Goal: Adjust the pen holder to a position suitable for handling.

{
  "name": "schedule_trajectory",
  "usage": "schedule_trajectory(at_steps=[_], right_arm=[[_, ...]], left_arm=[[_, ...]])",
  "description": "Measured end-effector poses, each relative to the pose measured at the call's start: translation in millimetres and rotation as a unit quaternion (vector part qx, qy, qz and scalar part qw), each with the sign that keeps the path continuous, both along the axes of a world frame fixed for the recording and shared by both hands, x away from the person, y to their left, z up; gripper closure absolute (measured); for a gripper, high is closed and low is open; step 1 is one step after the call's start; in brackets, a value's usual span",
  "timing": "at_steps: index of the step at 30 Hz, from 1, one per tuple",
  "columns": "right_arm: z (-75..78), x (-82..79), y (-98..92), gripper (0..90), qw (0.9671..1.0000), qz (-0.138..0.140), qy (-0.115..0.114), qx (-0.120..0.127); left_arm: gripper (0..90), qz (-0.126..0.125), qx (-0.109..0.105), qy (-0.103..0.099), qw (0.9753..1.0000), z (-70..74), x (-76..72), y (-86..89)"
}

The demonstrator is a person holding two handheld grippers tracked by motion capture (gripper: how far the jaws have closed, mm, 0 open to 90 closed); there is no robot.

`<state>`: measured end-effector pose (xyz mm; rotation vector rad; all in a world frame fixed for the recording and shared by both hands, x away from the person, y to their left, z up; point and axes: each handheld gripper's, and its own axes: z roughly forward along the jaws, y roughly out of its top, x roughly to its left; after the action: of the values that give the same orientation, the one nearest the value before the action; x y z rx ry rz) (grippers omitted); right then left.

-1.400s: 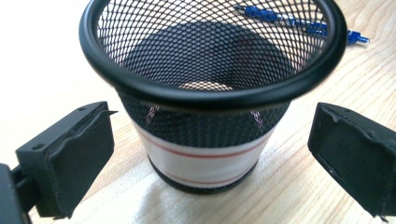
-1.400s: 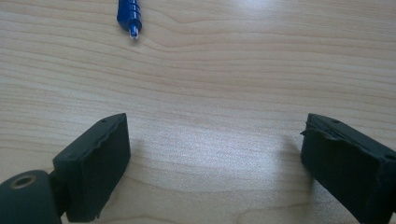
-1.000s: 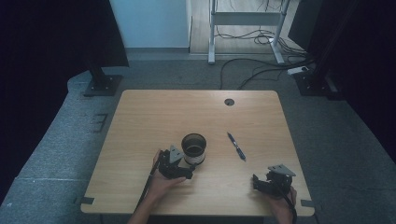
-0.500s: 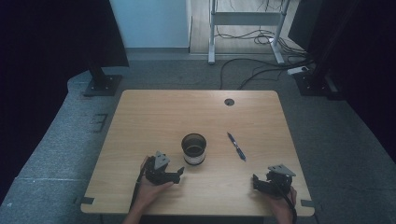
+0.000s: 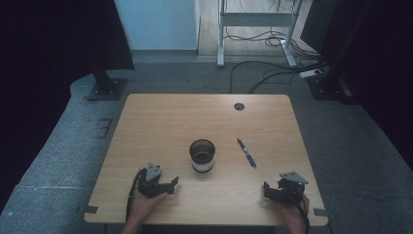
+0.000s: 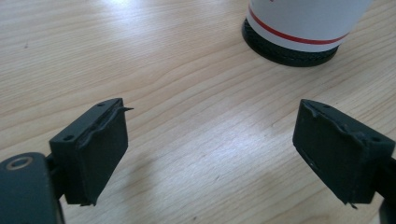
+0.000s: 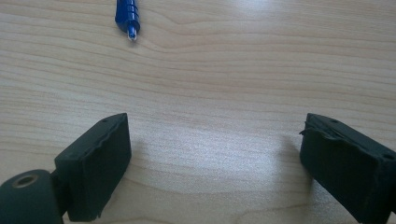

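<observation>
On the pale wooden bench (image 5: 160, 122), the left tongs (image 5: 171, 183) sit spread wide and empty near the front edge, the white cup (image 5: 202, 155) just beyond them, while the right tongs (image 5: 267, 190) gape too, the blue pen (image 5: 247, 152) lying ahead.

In the left gripper view the cup (image 6: 306, 28) is cut off by the top edge, so just its base and lower wall show. In the right gripper view the pen (image 7: 127, 16) runs off the top edge, leaving its tip end. From the high view the cup's (image 5: 202, 155) inside is too dark to read.
</observation>
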<state>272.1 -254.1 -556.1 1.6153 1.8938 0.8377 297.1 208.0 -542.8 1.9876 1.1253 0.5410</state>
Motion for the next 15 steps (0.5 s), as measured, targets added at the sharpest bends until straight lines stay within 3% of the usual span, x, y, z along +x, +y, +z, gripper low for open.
schedule_trajectory(at_steps=[9,15], right_arm=[[0.3,-0.6,0.4,10.1,0.9999,-0.015,-0.002,0.001],[2.0,0.5,1.0,13.7,0.9998,-0.021,-0.002,0.002]], left_arm=[[13.7,-0.004,-0.016,0.011,0.9998,-0.1,1.3,9.5],[14.0,-0.007,-0.005,0.011,0.9999,-0.2,-0.7,7.9]])
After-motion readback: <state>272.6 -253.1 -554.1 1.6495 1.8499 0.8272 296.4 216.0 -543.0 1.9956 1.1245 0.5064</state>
